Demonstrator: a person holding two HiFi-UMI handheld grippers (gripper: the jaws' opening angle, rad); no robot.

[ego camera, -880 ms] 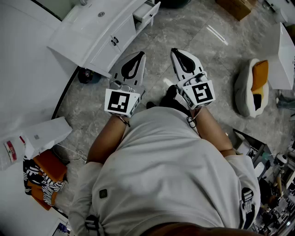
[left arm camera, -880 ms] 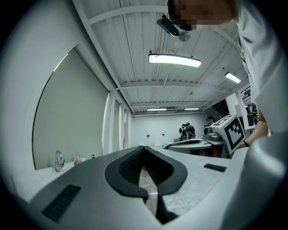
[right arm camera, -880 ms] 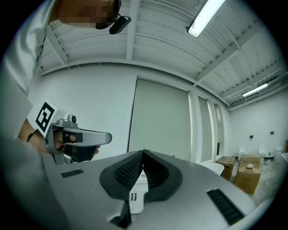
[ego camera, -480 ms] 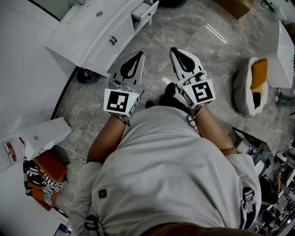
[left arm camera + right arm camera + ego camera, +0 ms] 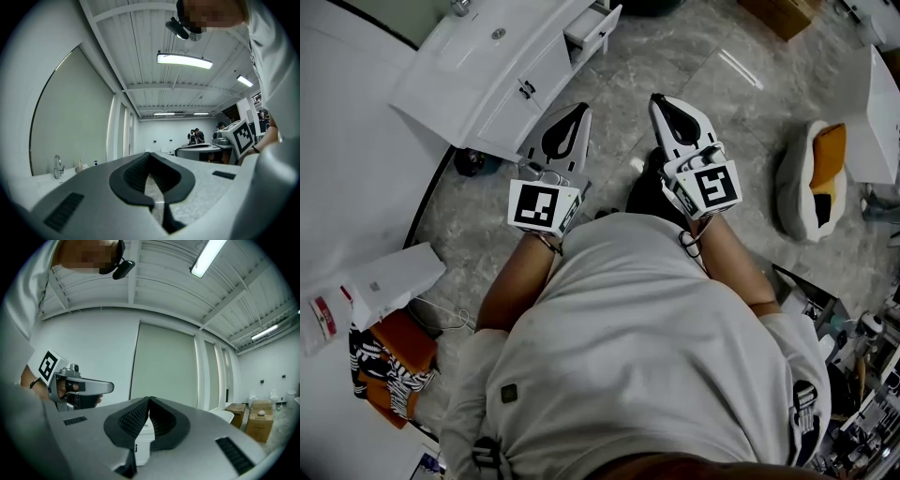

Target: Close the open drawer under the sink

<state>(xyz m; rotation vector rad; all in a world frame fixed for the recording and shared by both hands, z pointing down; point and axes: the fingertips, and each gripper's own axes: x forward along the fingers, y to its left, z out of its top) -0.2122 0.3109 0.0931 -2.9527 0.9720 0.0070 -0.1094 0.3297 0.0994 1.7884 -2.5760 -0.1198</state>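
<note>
The white sink cabinet (image 5: pixel 492 80) stands at the upper left of the head view, with a faucet (image 5: pixel 461 7) on top. Its drawer (image 5: pixel 594 26) at the far end sticks out open. Both grippers are held level in front of the person, well short of the drawer. My left gripper (image 5: pixel 584 107) is shut and empty, its tips meeting (image 5: pixel 149 154). My right gripper (image 5: pixel 656 97) is shut and empty as well (image 5: pixel 149 400). Through the right gripper's jaws a white cabinet (image 5: pixel 143 446) shows. The left gripper view catches the faucet (image 5: pixel 57 166) at its left edge.
A dark round object (image 5: pixel 473 159) lies on the floor by the cabinet's foot. A white and orange cushion (image 5: pixel 814 178) sits at the right, a cardboard box (image 5: pixel 783 14) at the top. A white box (image 5: pixel 389 277) and orange cloth (image 5: pixel 398 337) lie at the left. People (image 5: pixel 194 136) stand far off.
The cabinet and drawer have drifted slightly up and left in the head view. Both grippers stay shut and nearly where they were.
</note>
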